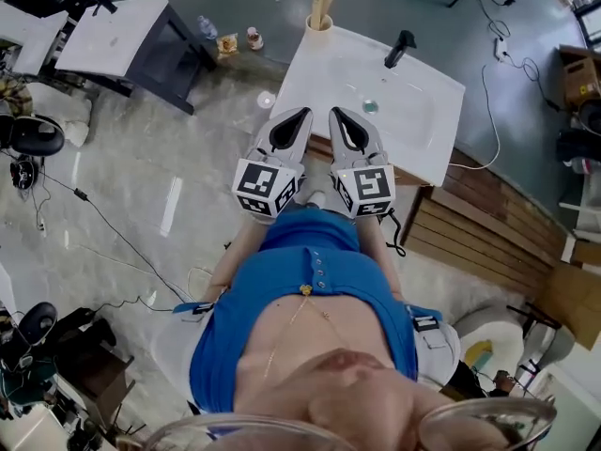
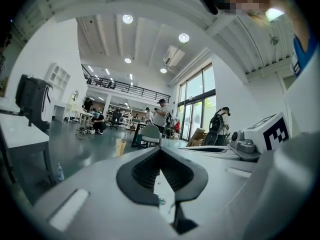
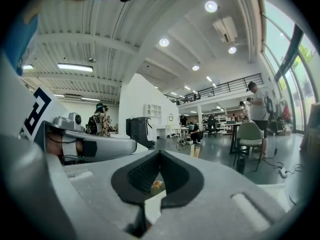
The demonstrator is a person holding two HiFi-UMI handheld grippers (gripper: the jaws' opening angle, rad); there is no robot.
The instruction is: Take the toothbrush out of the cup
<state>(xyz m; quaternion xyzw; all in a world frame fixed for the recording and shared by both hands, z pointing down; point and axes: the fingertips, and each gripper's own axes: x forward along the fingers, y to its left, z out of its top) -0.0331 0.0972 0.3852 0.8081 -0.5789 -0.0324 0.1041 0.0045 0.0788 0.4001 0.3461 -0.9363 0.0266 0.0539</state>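
A tan cup [image 1: 320,19] with a light wooden toothbrush [image 1: 322,1] upright in it stands on the far left corner of the white washbasin [image 1: 427,148]. Both grippers hover side by side over the basin's near left part, pointing toward the cup and well short of it. My left gripper [image 1: 305,111] is shut with nothing in it, its jaws meeting at a point [image 2: 160,149]. My right gripper [image 1: 333,111] is likewise shut and empty [image 3: 160,152]. Each gripper shows beside the other in the gripper views, the right gripper [image 2: 260,139] and the left gripper [image 3: 90,146]. The cup is hidden in both gripper views.
A black faucet [image 1: 400,48] stands at the basin's far edge, and a drain [image 1: 370,106] sits in the bowl. A white-topped table [image 1: 117,36] is at the far left, with a bottle and small items [image 1: 228,42] on the floor. Wooden slats [image 1: 488,224] lie to the right.
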